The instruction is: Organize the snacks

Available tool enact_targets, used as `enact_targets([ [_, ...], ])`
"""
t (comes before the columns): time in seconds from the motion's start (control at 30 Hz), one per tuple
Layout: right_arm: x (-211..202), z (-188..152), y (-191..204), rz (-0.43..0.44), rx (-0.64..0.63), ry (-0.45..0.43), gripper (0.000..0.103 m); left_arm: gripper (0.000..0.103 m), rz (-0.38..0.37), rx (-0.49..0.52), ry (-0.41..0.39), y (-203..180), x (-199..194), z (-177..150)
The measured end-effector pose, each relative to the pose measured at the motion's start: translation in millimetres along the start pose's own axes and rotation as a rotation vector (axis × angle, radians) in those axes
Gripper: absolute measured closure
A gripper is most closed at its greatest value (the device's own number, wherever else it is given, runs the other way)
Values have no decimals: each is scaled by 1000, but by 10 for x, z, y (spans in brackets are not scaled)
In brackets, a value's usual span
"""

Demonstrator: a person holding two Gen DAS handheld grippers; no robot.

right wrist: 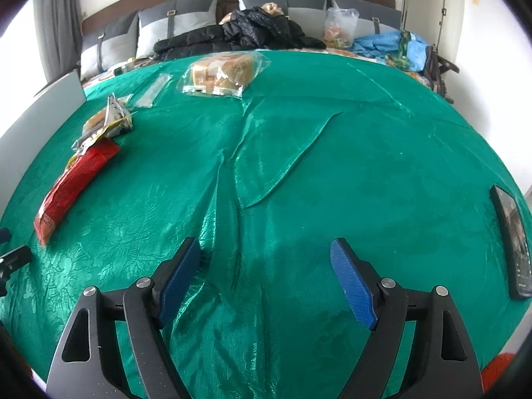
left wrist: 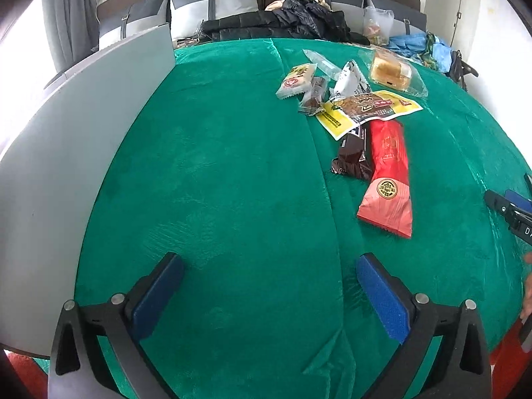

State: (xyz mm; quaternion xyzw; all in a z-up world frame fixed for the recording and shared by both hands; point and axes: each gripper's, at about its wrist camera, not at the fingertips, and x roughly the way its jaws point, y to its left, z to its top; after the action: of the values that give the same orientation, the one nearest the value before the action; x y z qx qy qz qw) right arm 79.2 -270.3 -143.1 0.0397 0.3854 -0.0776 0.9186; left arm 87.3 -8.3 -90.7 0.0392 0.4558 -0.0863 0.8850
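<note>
Snack packets lie in a loose pile on the green cloth (left wrist: 232, 166). A long red packet (left wrist: 387, 179) is nearest, beside a dark brown packet (left wrist: 354, 156). Behind them lie a yellow packet (left wrist: 365, 109), a white crumpled wrapper (left wrist: 349, 81), a pink-and-white packet (left wrist: 296, 79), a small brown bar (left wrist: 314, 94) and a clear bag of bread (left wrist: 392, 71). My left gripper (left wrist: 269, 289) is open and empty, well short of the pile. My right gripper (right wrist: 266, 276) is open and empty; the red packet (right wrist: 73, 183) lies far to its left and the bread bag (right wrist: 222, 73) far ahead.
A grey flat box wall (left wrist: 83, 133) stands along the cloth's left side. A phone or tablet (right wrist: 512, 239) lies at the right edge. Black jackets (right wrist: 246, 33), pillows, a clear bag of goods (right wrist: 340, 26) and blue cloth (right wrist: 389, 45) lie behind the green cloth.
</note>
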Motion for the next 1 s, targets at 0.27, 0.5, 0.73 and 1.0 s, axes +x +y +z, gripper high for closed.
enact_targets([
  [0.27, -1, 0, -1, 1, -1, 0, 20, 0, -6, 7, -12, 5, -2, -1],
  [0.5, -11, -14, 4, -8, 2, -3, 19, 0, -6, 5, -9, 10, 5, 14],
  [0.73, -26, -21, -8, 3, 3, -2, 17, 0, -3, 5, -16, -7, 1, 2],
  [1.0, -21, -19, -11, 3, 2, -2, 17, 0, -3, 4, -26, -4, -2, -13],
])
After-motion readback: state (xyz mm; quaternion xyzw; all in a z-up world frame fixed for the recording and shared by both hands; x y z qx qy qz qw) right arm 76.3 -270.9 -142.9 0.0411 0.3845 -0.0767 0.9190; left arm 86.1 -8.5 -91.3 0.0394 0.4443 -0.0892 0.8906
